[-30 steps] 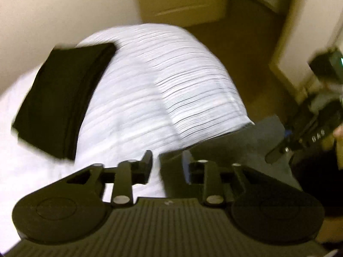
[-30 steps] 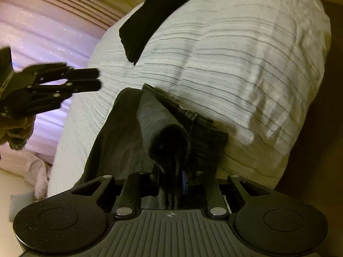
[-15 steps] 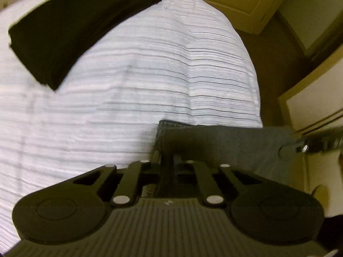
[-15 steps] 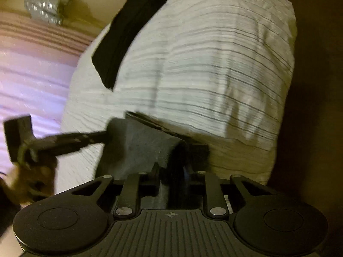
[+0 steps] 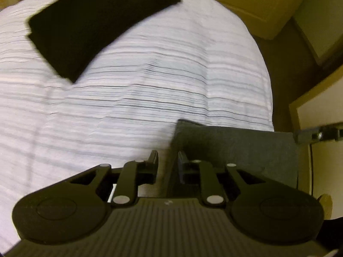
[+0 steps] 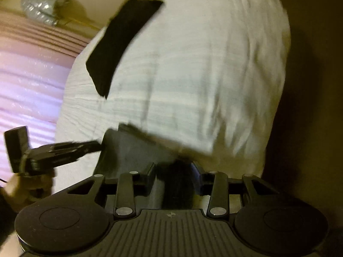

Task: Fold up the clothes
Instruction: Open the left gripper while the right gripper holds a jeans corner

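A dark grey garment (image 5: 235, 150) lies at the near edge of the bed (image 5: 150, 96), partly folded. My left gripper (image 5: 168, 159) points down at its left edge; its jaws are opening, and the cloth edge sits between them against the right finger. From the right wrist, the same grey garment (image 6: 133, 150) runs into my right gripper (image 6: 173, 169), whose jaws are opening with a dark bunch of the cloth between them. The left gripper (image 6: 97, 144) touches the garment's far side there. A folded black garment (image 5: 96, 27) (image 6: 122, 45) rests farther back on the bed (image 6: 203, 75).
The bed cover is white with thin grey stripes. A pink ribbed fabric (image 6: 25, 75) hangs beyond the bed's left side, with a silvery object (image 6: 40, 8) above it. A wooden cabinet (image 5: 246, 2) and a pale door panel (image 5: 321, 111) stand beyond the brown floor (image 5: 285, 64).
The left gripper came down onto the grey garment's edge, shut on it, and now its jaws have parted. The right gripper's jaws have spread wider around the bunched cloth.
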Motion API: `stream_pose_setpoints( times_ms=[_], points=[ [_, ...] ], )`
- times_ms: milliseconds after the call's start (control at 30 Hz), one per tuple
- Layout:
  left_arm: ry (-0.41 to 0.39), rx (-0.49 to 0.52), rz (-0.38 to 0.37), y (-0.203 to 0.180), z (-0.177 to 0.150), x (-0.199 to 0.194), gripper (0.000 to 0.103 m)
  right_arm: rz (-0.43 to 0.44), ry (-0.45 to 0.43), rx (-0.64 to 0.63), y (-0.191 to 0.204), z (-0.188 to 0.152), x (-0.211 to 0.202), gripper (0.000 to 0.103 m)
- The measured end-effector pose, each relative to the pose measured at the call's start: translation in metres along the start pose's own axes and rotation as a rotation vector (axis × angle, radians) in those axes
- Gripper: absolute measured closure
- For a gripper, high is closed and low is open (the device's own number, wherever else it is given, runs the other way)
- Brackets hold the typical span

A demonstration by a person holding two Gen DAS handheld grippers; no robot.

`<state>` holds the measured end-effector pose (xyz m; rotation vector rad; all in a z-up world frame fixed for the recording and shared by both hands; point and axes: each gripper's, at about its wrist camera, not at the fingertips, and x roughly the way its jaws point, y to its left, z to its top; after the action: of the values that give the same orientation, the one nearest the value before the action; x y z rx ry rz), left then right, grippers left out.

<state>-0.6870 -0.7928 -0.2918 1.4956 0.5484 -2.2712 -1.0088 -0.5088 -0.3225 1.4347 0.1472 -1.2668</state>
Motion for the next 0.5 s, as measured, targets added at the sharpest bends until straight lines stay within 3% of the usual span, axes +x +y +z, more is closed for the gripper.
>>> stream_pose_setpoints(
  times_ms=[67, 167, 300, 500],
  points=[
    [-0.035, -0.038, 0.013, 0.008, -0.016, -0.028, 0.087, -0.022, -0.037, -0.103, 0.017, 0.007, -0.014, 0.063],
    [-0.044, -0.127, 0.051, 0.013, -0.057, -0.063, 0.088, 0.036, -0.018, -0.264, 0.047, 0.013, -0.013, 0.063],
    [-0.036, -0.231, 0.070, 0.002, -0.123, -0.092, 0.089, 0.092, 0.105, -0.440, 0.079, 0.012, 0.022, 0.063],
    [0.039, -0.345, 0.090, -0.014, -0.194, -0.093, 0.088, 0.044, 0.230, -0.534, 0.102, 0.010, 0.077, 0.063]
  ],
)
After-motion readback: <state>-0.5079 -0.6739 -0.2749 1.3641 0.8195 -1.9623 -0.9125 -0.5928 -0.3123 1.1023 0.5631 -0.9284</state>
